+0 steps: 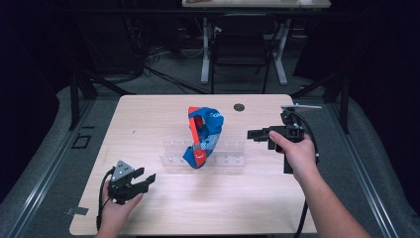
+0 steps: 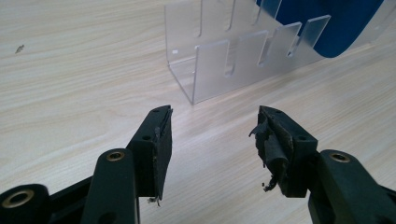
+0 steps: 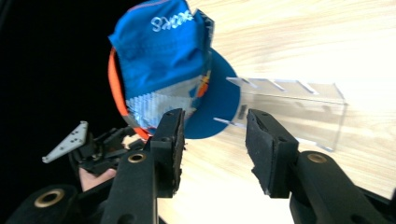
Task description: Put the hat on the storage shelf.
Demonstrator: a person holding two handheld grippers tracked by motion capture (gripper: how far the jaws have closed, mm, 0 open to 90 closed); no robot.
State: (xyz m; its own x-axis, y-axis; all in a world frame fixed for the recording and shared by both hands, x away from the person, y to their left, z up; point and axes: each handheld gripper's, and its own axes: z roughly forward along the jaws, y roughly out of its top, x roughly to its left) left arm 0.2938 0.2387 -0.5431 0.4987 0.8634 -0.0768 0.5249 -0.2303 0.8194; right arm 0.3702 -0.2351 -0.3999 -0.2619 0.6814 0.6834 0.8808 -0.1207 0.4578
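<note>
A blue cap point(image 1: 204, 136) with orange trim and white lettering rests in a clear slotted acrylic rack point(image 1: 230, 159) at the middle of the wooden table point(image 1: 148, 119). My left gripper point(image 1: 147, 177) lies low near the front left of the table, open and empty, pointing toward the rack. In the left gripper view its jaws point(image 2: 212, 126) stand wide apart over bare wood, short of the rack's end point(image 2: 219, 65) and the cap point(image 2: 345, 28). My right gripper point(image 1: 251, 135) hovers to the right of the rack, open and empty. In its own view point(image 3: 215, 135) it faces the cap point(image 3: 163, 56) and rack point(image 3: 299, 107).
A small dark round disc point(image 1: 239, 107) sits near the table's far edge. Beyond the table stand a black chair point(image 1: 241, 49) and white desk legs point(image 1: 205, 54) on a grey floor. The left gripper point(image 3: 100, 149) appears far off in the right gripper view.
</note>
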